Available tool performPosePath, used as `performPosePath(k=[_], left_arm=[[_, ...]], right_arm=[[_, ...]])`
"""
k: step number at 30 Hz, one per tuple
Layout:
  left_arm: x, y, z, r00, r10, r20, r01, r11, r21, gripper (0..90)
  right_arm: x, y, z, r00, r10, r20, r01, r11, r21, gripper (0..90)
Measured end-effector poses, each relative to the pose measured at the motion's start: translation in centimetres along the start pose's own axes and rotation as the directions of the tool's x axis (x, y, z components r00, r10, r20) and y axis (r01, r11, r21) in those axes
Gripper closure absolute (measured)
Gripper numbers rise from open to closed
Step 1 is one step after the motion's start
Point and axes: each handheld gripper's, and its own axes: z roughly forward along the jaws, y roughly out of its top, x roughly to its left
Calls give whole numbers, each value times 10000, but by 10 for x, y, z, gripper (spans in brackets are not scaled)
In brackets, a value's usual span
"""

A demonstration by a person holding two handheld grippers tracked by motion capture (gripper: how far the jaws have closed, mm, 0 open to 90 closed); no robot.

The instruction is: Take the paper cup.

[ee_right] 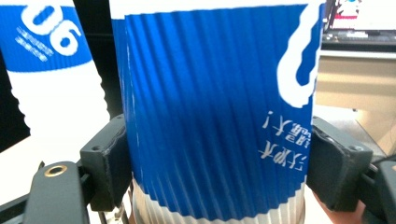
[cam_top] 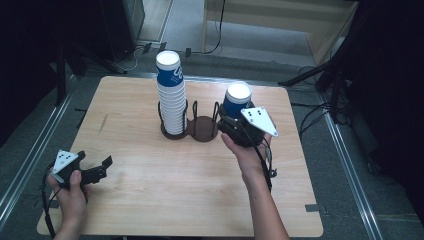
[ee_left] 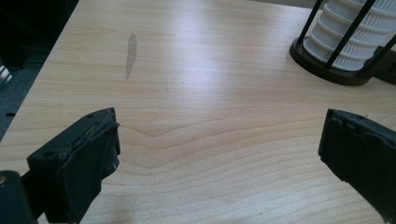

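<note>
Now the right gripper (cam_top: 231, 126) clamps the blue cup (cam_top: 237, 101) upside down, at three o'clock of the cup stack (cam_top: 170, 95); the left gripper (cam_top: 98, 168) rests open on the table (cam_top: 165, 185).

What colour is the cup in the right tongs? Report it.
Ribbed blue with white markings, the cup shows best in the right gripper view.
</note>
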Motion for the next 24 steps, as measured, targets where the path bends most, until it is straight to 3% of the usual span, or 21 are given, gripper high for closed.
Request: performPosePath(k=[14, 24], left_arm=[[5, 0, -1, 9990, -411, 173, 411, 9992, -7, 0], [-2, 1, 1, 9991, 174, -396, -166, 9997, 200, 0]], right_arm=[[-26, -39, -17, 9988, 436, 234, -443, 9986, 275, 194], [-37, -63, -26, 9981, 466, 406, -488, 9973, 557, 195]])
